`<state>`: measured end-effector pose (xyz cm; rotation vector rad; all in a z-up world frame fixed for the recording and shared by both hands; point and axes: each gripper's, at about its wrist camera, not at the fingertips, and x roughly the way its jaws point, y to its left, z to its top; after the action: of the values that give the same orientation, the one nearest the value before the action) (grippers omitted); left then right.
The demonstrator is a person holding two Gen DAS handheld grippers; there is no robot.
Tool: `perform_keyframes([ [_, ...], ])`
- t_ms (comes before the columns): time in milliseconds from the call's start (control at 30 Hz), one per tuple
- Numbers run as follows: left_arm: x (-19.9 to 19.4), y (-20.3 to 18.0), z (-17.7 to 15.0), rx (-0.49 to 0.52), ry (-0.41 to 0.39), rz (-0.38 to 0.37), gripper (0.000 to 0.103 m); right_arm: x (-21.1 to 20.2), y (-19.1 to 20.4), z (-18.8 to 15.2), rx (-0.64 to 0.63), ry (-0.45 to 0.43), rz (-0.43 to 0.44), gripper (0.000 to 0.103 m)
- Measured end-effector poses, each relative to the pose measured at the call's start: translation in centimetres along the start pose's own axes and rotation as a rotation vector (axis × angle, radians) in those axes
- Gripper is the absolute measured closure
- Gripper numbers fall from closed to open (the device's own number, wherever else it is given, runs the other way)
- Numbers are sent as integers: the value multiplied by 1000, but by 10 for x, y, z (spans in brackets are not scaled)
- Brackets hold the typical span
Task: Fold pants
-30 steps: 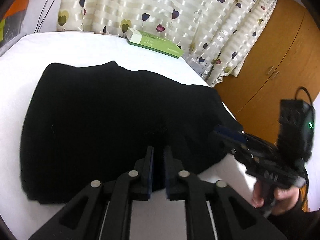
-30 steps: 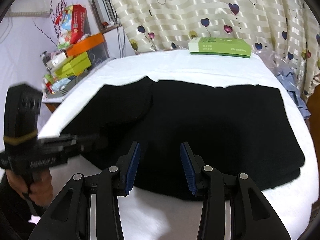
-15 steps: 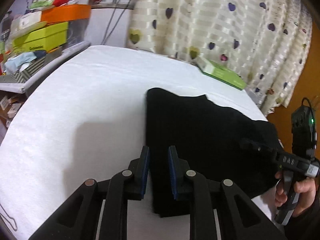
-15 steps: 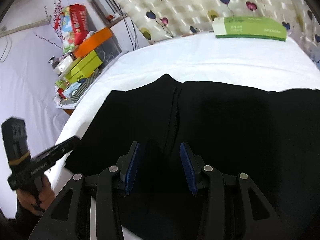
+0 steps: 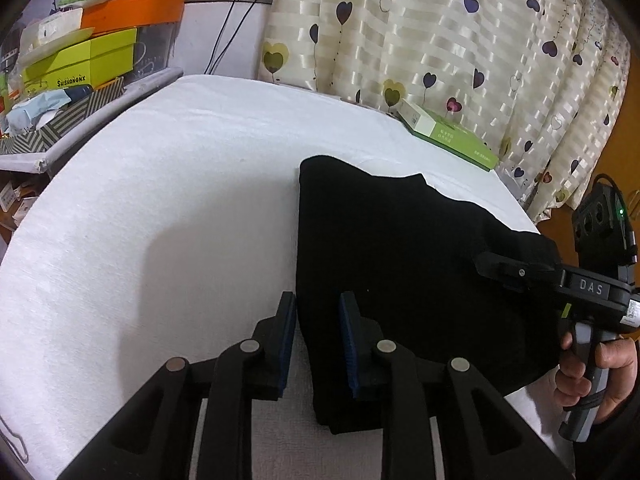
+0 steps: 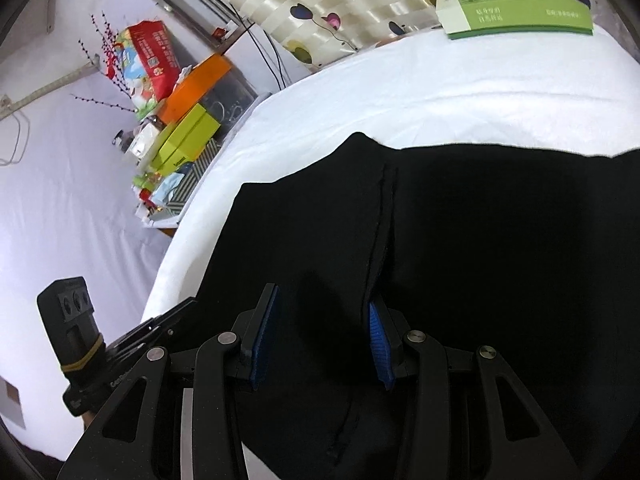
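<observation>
The black pants [image 5: 420, 260] lie folded flat on the white cloth-covered table [image 5: 160, 200]. My left gripper [image 5: 317, 334] hovers low at the pants' left edge, its jaws narrowly open with that edge between the blue pads and nothing clamped. In the right wrist view the pants [image 6: 500, 248] fill the frame, with a seam line [image 6: 384, 208] running away from me. My right gripper [image 6: 320, 338] stands wide open just above the cloth, beside that seam. The left gripper [image 6: 176, 312] shows at the pants' left edge. The right gripper [image 5: 486, 260] reaches over the pants' right side, held by a hand [image 5: 600, 376].
A green and white box [image 5: 448, 136] lies at the table's far edge by the heart-print curtain [image 5: 440, 40]. Stacked orange and lime boxes [image 5: 88, 56] crowd a shelf to the left. Bare white table [image 6: 440, 92] stretches beyond the pants.
My left gripper swung from the pants' middle to their left edge and its jaws parted a little. The right gripper moved forward and lower over the pants, staying open.
</observation>
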<state>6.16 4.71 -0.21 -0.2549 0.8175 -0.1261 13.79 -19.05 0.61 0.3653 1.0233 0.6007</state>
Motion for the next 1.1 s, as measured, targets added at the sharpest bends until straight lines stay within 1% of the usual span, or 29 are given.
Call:
perform_keyframes([
  [33,1,0,0,-1,4,-1,78,2,-1,1,4,5,-3,90],
  [67,1,0,0,-3,6,-2,77,5,-4,2,20,12,-12,99],
  [133,-1,0,0,0,2,0,77,2,-5,0,42,0,-10,100],
  [200,-4,-1,-2,12,-2,0,75,-12,3,-5,17,-42,-12,100],
  [267,-7,-3,-4,20,-4,-3,75,-22,4,-10,21,-64,-4,100],
  [333,-7,-5,-5,26,-3,-8,75,-21,-2,-14,32,-56,-23,100],
  [367,-6,-7,-5,28,-1,-8,75,-15,-8,-16,49,-37,-40,100],
  [433,-8,-11,-4,39,-2,-5,75,-14,-15,-19,89,-45,-19,100],
  [500,-11,-14,-4,47,-9,-8,75,-17,-9,-19,61,-58,-43,99],
  [600,-14,-17,-3,52,-17,-8,75,-18,-6,-18,38,-48,-78,98],
  [633,-15,-17,-3,52,-20,-7,75,-22,-4,-18,26,-60,-99,94],
  [667,-15,-17,-3,48,-22,-4,75,-27,0,-18,3,-87,-142,88],
  [733,-18,-18,-3,42,-28,-6,75,-36,4,-20,-33,-124,-206,83],
  [767,-20,-19,-3,43,-35,-6,75,-42,7,-22,-49,-137,-221,83],
  [867,-26,-26,-4,61,-59,-14,75,-52,14,-31,-78,-154,-196,83],
  [933,-25,-32,-6,83,-61,-24,75,-53,22,-39,-114,-148,-179,83],
  [1000,-17,-37,-9,97,-33,-25,75,-46,29,-48,-155,-114,-167,83],
  [1100,0,-42,-15,120,29,-12,75,-30,30,-58,-201,-61,-212,83],
])
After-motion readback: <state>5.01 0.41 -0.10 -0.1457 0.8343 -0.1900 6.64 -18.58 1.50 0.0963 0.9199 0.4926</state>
